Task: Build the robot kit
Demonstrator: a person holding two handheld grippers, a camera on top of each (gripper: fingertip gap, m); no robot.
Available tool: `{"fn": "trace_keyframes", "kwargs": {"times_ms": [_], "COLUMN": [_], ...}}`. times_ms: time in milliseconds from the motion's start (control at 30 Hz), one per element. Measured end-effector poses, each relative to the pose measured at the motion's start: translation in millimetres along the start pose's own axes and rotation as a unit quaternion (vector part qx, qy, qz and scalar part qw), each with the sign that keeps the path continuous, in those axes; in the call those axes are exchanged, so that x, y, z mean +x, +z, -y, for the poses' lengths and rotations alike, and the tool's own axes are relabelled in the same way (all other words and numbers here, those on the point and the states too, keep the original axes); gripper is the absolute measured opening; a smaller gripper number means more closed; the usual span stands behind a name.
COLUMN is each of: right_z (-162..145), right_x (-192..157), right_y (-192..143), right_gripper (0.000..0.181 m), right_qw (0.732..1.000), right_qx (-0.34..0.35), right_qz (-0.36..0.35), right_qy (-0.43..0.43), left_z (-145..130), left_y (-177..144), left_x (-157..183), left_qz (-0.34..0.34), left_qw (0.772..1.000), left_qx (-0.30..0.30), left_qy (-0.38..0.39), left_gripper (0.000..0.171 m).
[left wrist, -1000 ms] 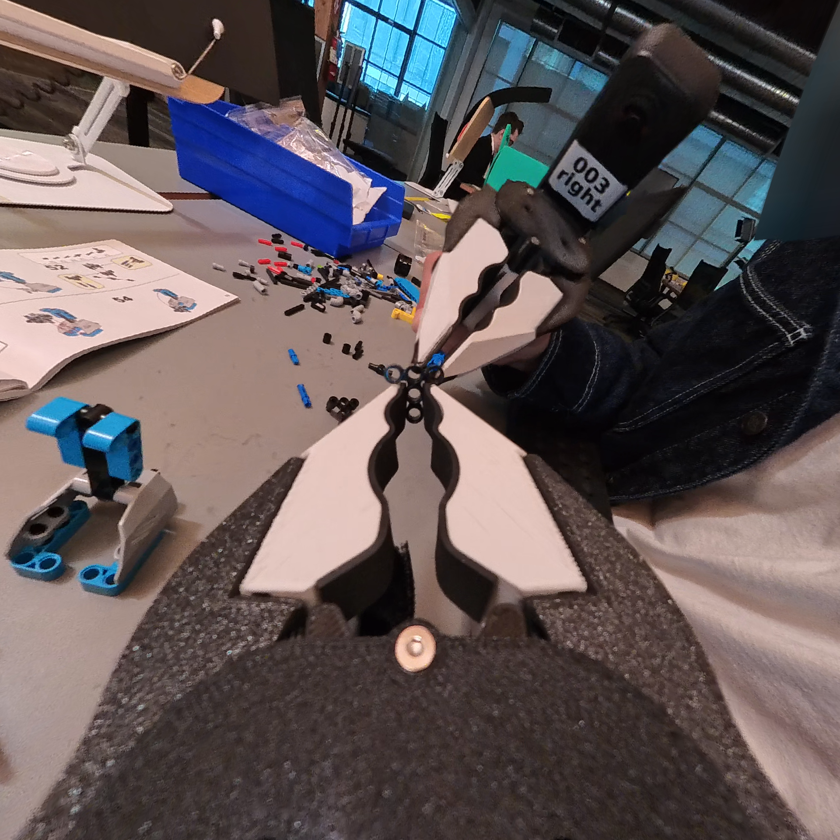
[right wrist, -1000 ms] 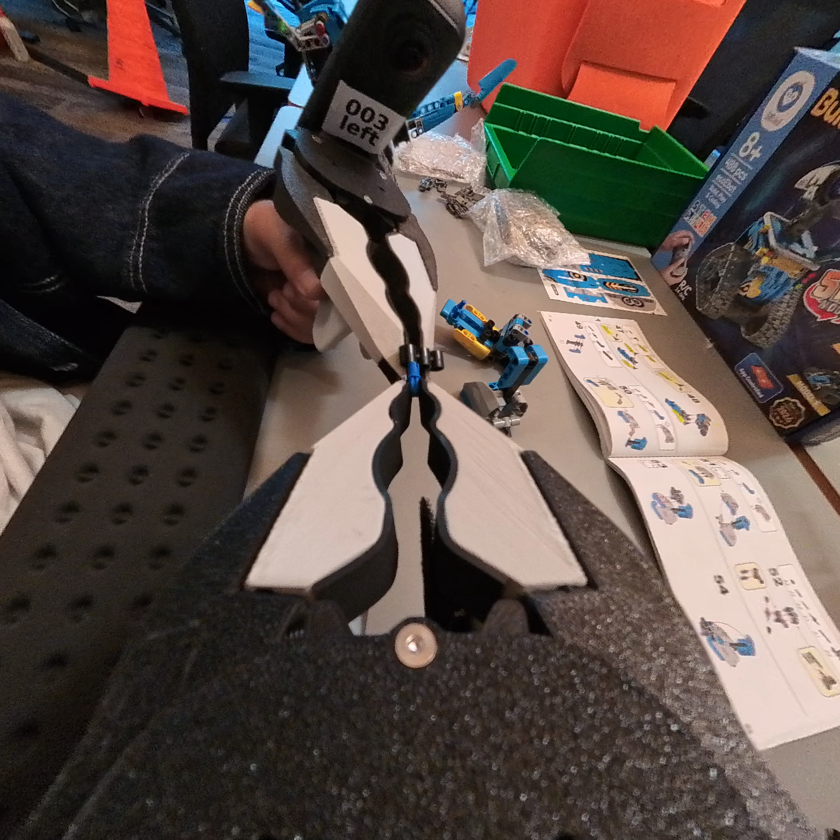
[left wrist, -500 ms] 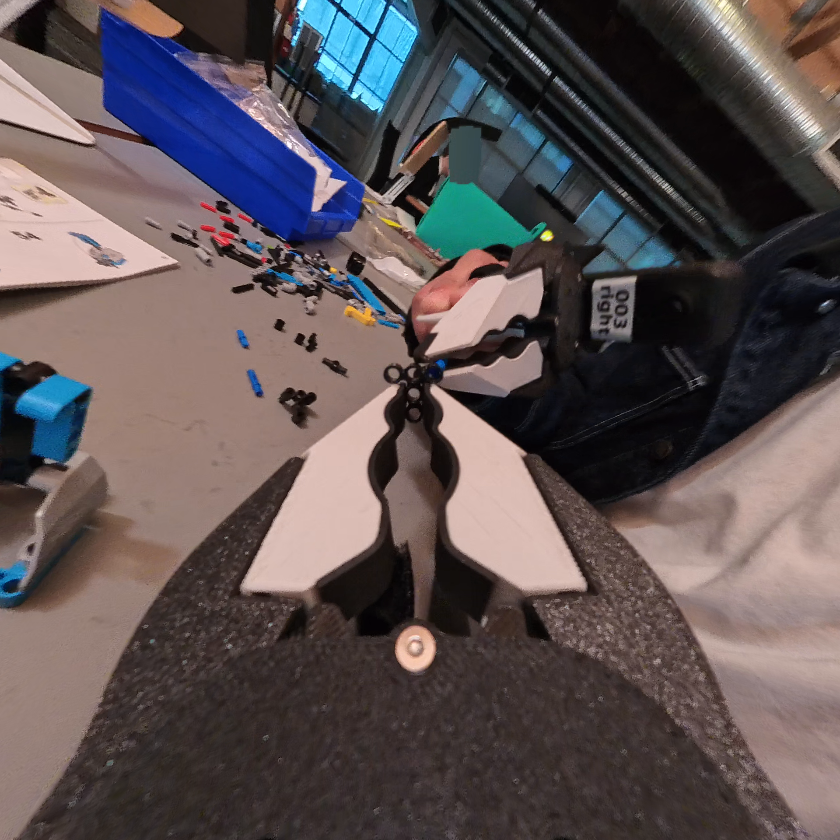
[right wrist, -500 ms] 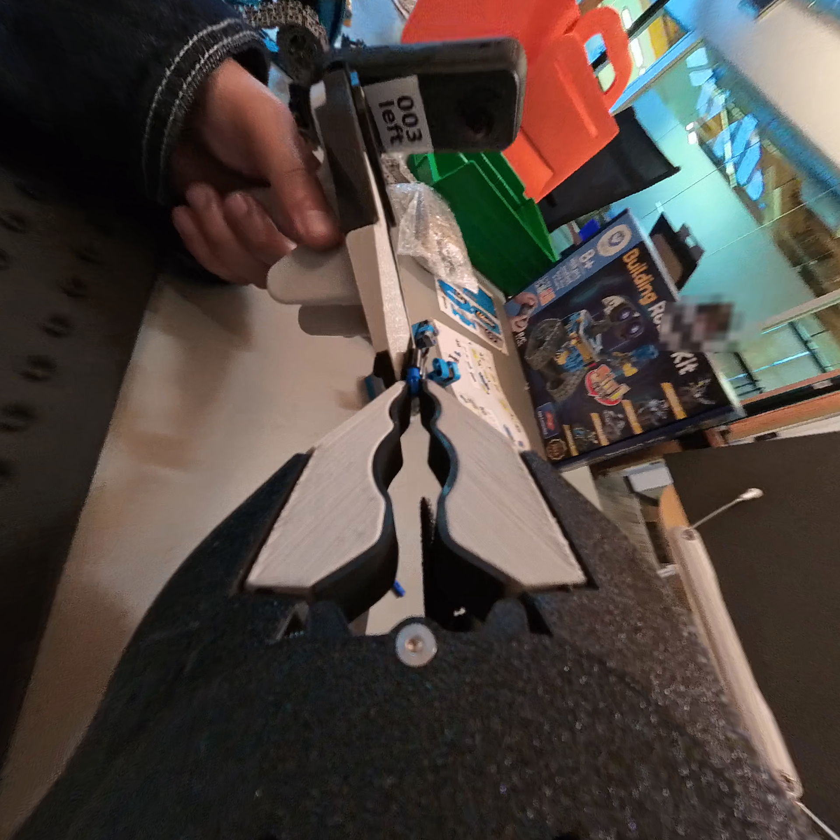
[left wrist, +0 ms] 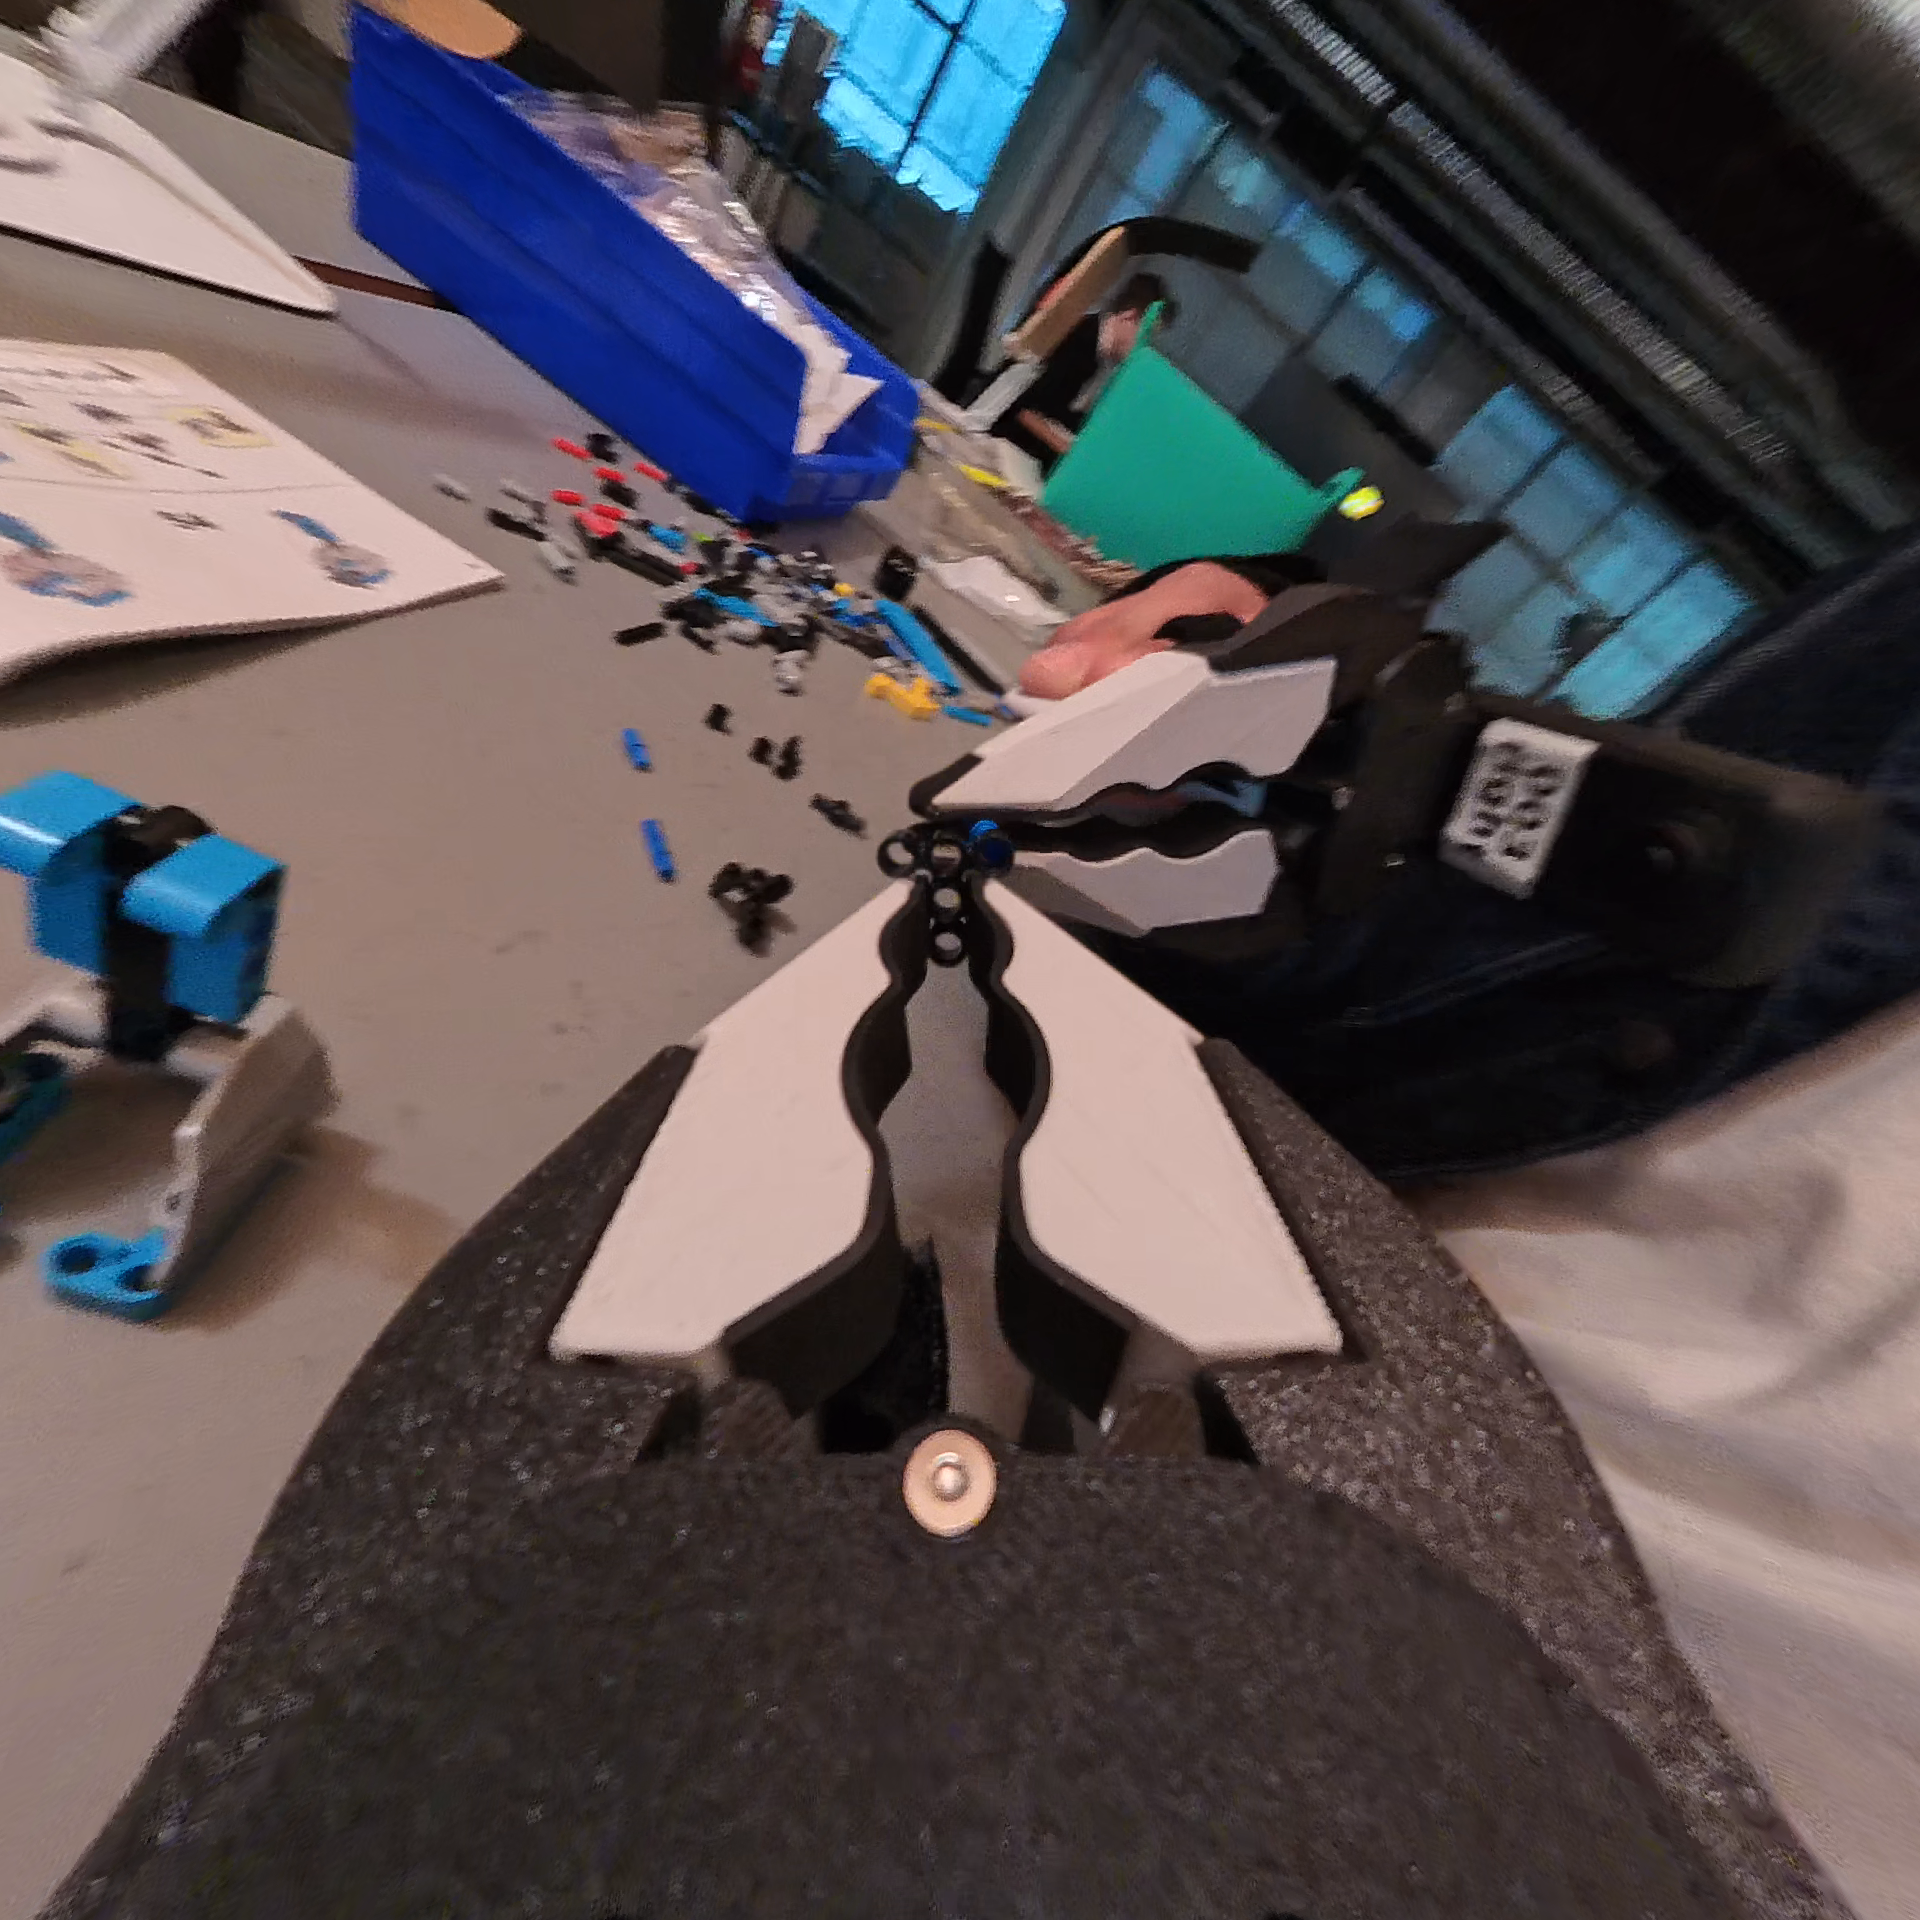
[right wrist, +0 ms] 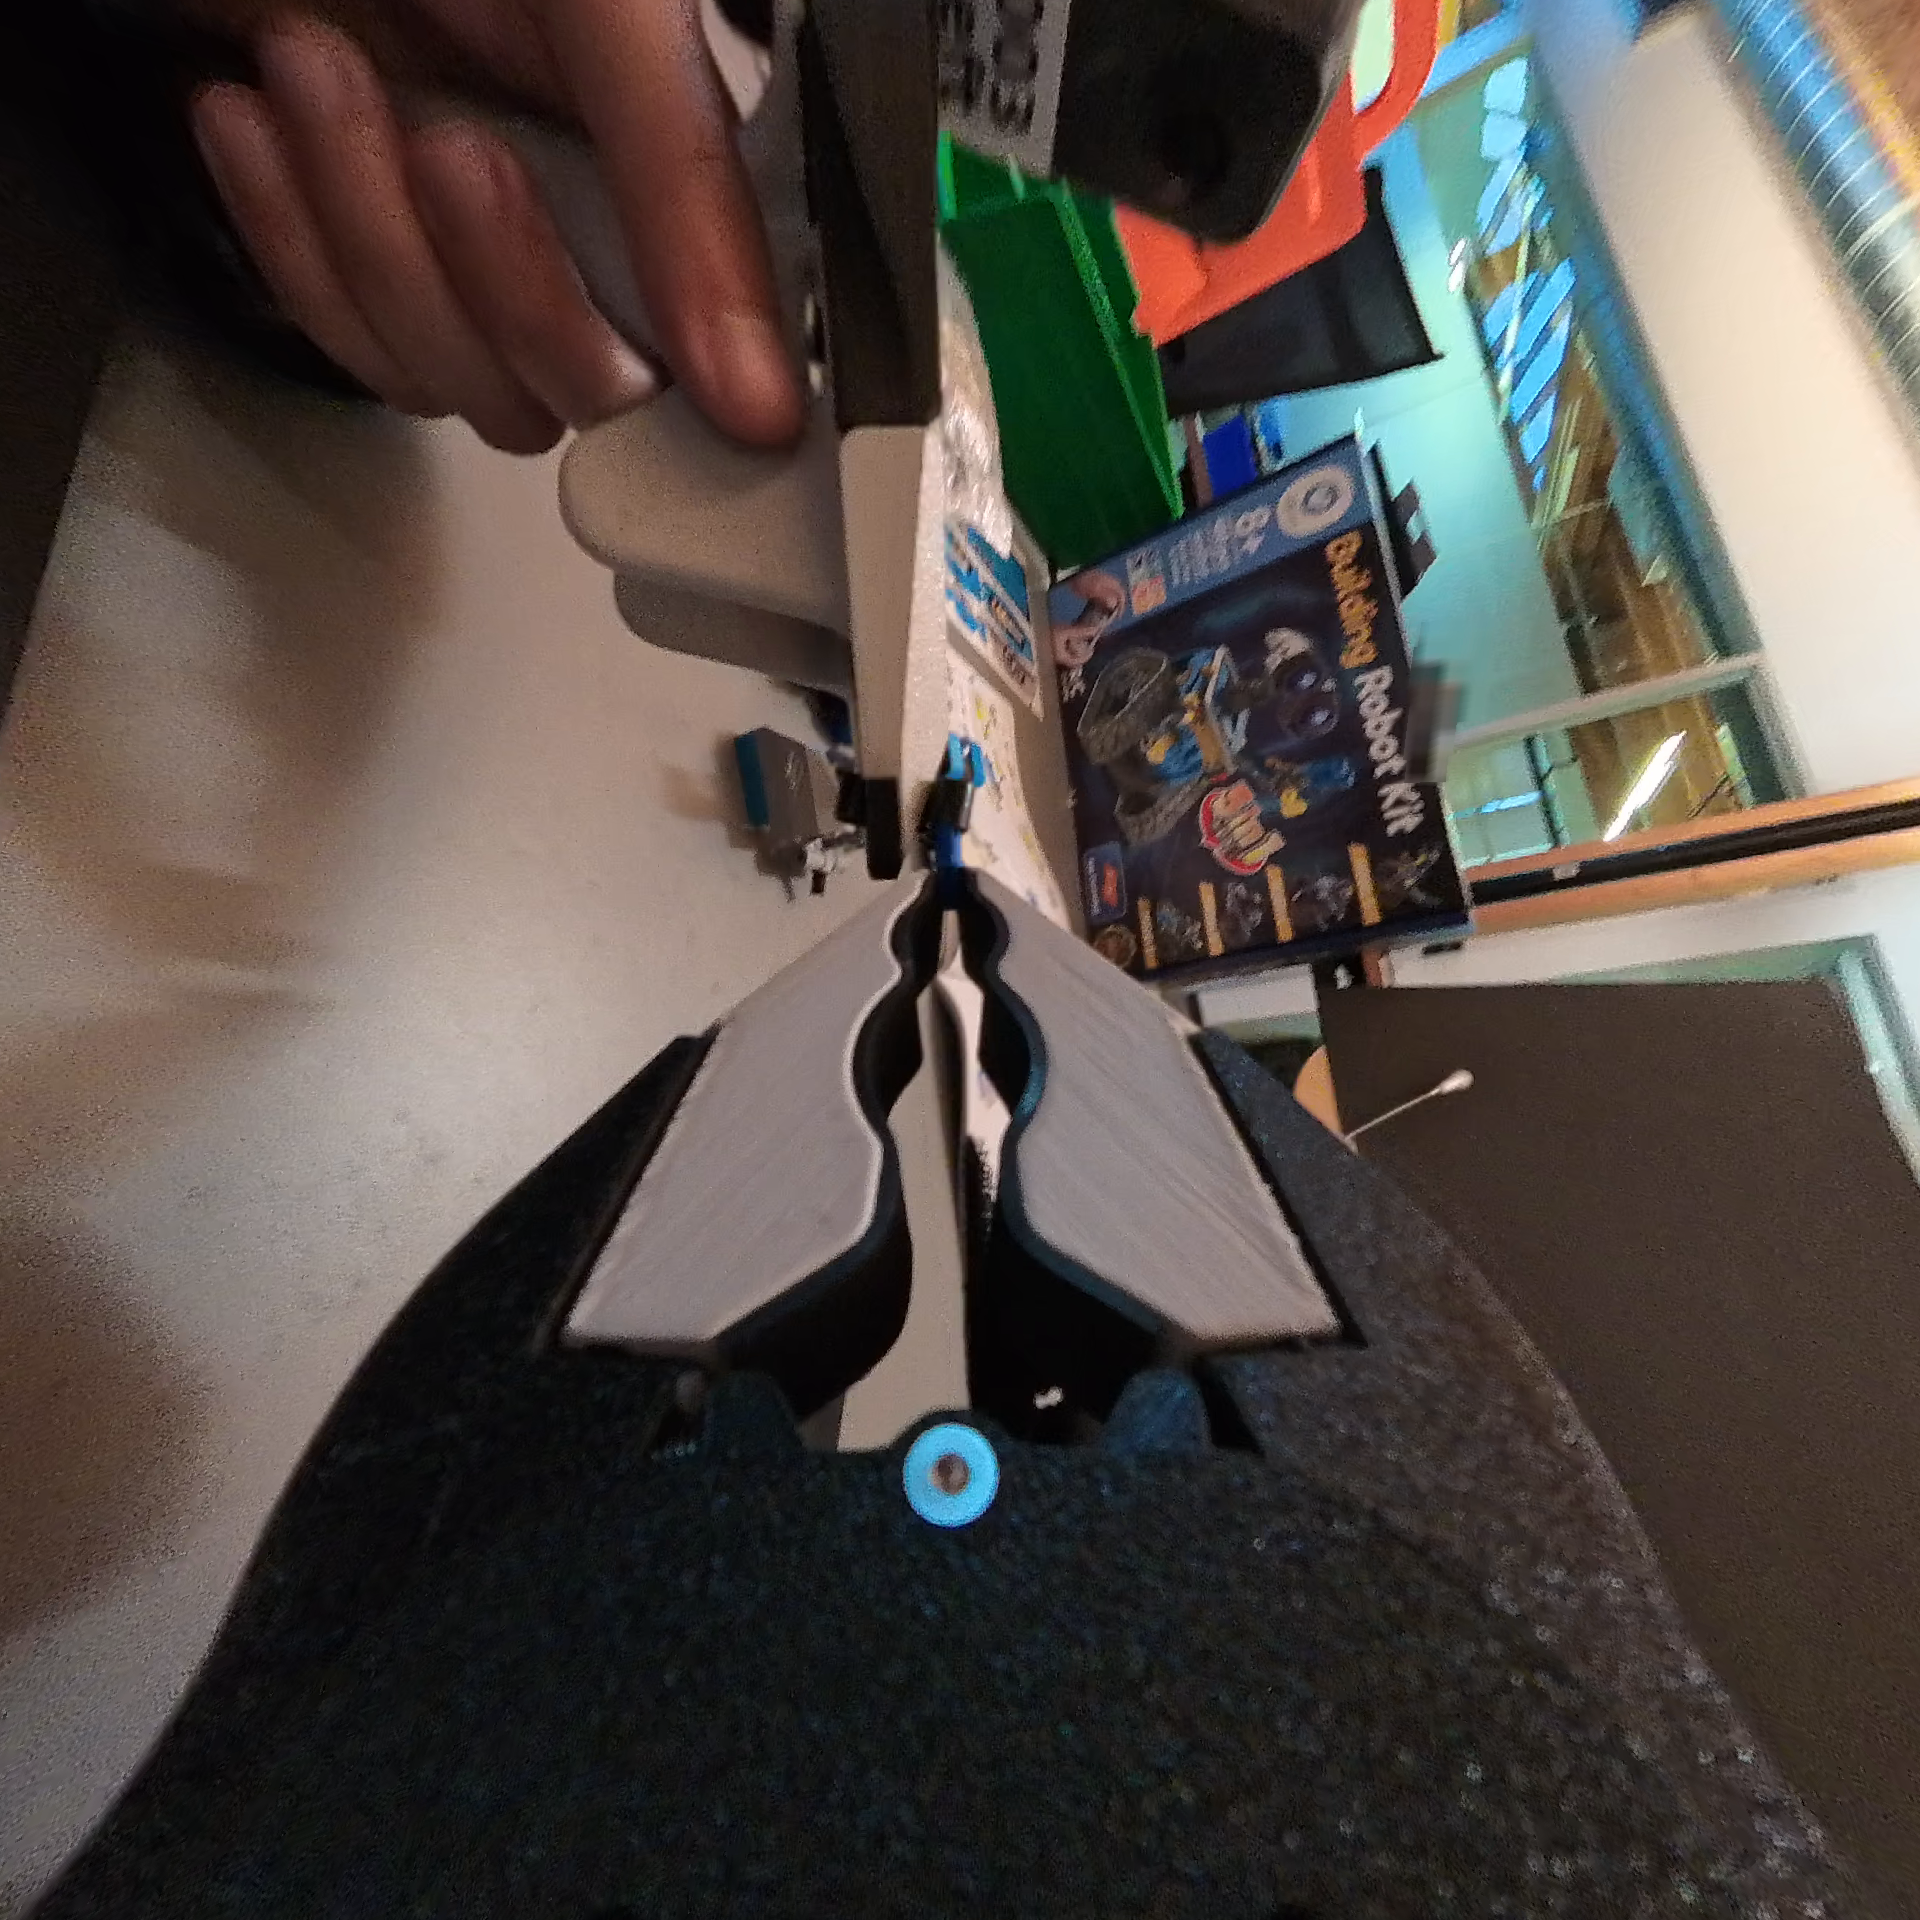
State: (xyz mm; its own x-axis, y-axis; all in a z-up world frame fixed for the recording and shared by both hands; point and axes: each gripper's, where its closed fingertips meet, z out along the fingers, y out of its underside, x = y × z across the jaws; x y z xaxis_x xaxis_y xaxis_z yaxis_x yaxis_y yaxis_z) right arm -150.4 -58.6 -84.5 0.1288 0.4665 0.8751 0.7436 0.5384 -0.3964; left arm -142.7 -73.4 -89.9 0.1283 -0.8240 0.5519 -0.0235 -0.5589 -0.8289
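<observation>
Grippers meet tip to tip above the bench, each pinching a small part

Left gripper (left wrist: 943,914) is clamped on a black holed connector (left wrist: 940,868) while right gripper (right wrist: 943,883), coming from the right, nips a blue pin (right wrist: 945,831) against it, likely so pin lines up with hole; loose pieces (left wrist: 727,592) and a blue bin (left wrist: 623,281) lie far, a half-built blue model (left wrist: 135,997) near left, nothing between the tips
</observation>
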Motion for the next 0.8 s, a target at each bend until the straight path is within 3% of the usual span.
{"fn": "trace_keyframes", "kwargs": {"times_ms": [67, 400, 667, 800], "right_z": [-5.6, -12.9, -16.3, -18.6], "right_x": [-2.5, -5.1, -8.4, -7.9], "right_y": [3.4, 9.3, 12.2, 15.1], "right_gripper": [0.002, 0.000, 0.001, 0.004], "right_qw": [1.000, 0.997, 0.997, 0.991], "right_qx": [-0.018, -0.047, -0.058, -0.034], "right_qz": [0.007, 0.014, 0.013, 0.034], "right_qy": [0.010, 0.060, 0.052, 0.125], "left_z": [-1.5, -0.3, -4.6, -1.5], "left_y": [1.2, 2.9, 5.1, 2.4], "left_x": [-6.8, -19.7, -23.6, -26.2], "left_qz": [0.043, 0.118, 0.134, 0.151], "left_qw": [0.998, 0.990, 0.987, 0.982], "left_qx": [-0.006, -0.003, -0.017, -0.015], "left_qy": [0.035, 0.075, 0.086, 0.111], "left_gripper": [0.006, 0.006, 0.006, 0.006]}}
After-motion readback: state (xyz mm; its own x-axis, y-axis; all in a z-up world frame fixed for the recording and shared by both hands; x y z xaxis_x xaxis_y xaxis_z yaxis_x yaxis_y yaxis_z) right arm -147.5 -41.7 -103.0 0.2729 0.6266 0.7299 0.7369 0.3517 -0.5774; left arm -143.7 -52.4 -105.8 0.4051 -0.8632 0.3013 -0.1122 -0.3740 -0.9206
